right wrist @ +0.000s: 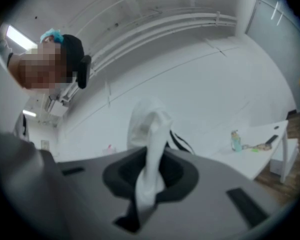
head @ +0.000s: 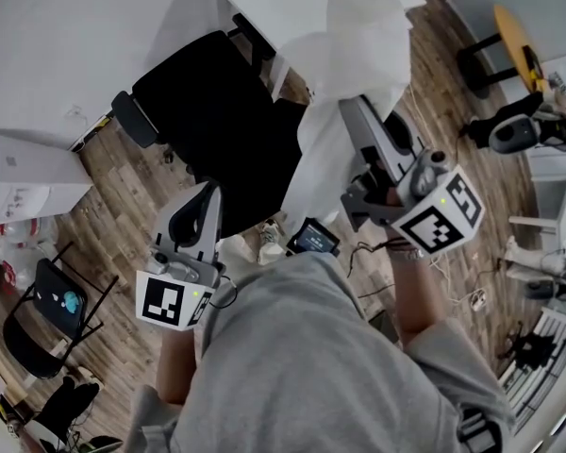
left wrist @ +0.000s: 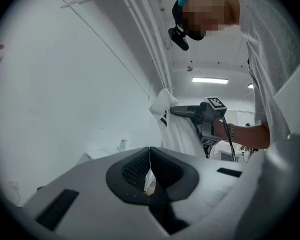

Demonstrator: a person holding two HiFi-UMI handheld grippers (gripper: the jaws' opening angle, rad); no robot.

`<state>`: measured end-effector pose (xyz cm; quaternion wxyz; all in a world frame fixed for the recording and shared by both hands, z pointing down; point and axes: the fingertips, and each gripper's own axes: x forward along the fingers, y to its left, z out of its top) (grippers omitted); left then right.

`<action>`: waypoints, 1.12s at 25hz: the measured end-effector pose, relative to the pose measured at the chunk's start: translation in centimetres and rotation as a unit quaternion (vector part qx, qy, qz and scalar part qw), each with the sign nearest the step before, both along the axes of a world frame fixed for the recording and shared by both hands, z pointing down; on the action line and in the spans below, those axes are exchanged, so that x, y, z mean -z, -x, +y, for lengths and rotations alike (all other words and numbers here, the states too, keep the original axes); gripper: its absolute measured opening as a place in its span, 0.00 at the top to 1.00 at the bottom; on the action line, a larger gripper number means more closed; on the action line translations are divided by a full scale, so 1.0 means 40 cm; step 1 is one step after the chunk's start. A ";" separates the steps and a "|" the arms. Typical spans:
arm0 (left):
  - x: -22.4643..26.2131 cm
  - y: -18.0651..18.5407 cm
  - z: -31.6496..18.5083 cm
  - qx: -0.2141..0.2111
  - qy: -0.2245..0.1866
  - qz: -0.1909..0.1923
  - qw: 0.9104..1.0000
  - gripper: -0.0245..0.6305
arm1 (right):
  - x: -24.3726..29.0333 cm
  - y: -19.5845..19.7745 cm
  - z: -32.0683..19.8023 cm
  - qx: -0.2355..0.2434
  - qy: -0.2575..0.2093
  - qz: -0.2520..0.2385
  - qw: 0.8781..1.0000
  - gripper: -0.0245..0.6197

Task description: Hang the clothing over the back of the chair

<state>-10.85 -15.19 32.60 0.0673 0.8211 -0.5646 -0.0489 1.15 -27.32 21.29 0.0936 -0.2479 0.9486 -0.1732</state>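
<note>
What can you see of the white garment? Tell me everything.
The white garment looks like thin, soft cloth with black stripes on it. A bunched fold is pinched in the shut right hand-held gripper, and the rest hangs limp in folds above the wood floor beside the black chair. Whether it touches the chair is unclear.

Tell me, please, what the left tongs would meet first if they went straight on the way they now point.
Most likely the white garment hanging from the right tongs; depth is unclear, so the left tongs might pass beside it and reach the white wall.
</note>
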 end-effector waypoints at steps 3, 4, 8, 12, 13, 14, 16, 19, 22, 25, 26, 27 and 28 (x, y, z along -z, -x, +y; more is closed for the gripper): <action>-0.010 0.015 -0.014 -0.010 0.004 0.006 1.000 0.91 | 0.001 0.027 -0.015 -0.004 -0.003 0.011 1.000 0.88; -0.013 0.020 -0.018 -0.014 0.005 0.007 1.000 0.91 | 0.004 0.036 -0.019 -0.004 -0.005 0.014 1.000 0.88; -0.022 0.034 -0.026 -0.024 0.008 0.013 1.000 0.91 | 0.020 0.072 -0.030 0.000 -0.015 0.030 0.999 0.88; -0.036 0.049 -0.034 -0.031 0.012 0.017 0.999 0.91 | 0.020 0.122 -0.039 0.015 -0.022 0.043 0.999 0.88; -0.040 0.056 -0.036 -0.034 0.013 0.018 0.999 0.91 | 0.011 0.138 -0.042 0.017 -0.022 0.047 0.999 0.88; -0.044 0.064 -0.038 -0.035 0.014 0.020 0.999 0.91 | -0.001 0.153 -0.046 0.019 -0.019 0.050 0.998 0.88; -0.052 0.077 -0.044 -0.036 0.017 0.023 0.999 0.91 | -0.026 0.178 -0.059 0.020 -0.010 0.054 0.998 0.88; -0.056 0.088 -0.052 -0.036 0.020 0.025 0.999 0.91 | -0.053 0.201 -0.078 0.019 0.002 0.058 0.998 0.88; -0.064 0.097 -0.055 -0.037 0.024 0.023 0.999 0.91 | -0.085 0.218 -0.092 0.016 0.013 0.066 0.998 0.88; -0.077 0.116 -0.059 -0.037 0.029 0.018 0.999 0.91 | -0.125 0.243 -0.109 0.018 0.021 0.079 0.996 0.88; -0.081 0.125 -0.061 -0.037 0.030 0.017 0.999 0.91 | -0.140 0.254 -0.115 0.019 0.023 0.085 0.996 0.88; -0.085 0.133 -0.063 -0.038 0.032 0.016 0.999 0.91 | -0.156 0.265 -0.121 0.020 0.026 0.090 0.995 0.88; -0.089 0.142 -0.065 -0.038 0.033 0.015 0.999 0.91 | -0.173 0.276 -0.126 0.020 0.030 0.095 0.995 0.88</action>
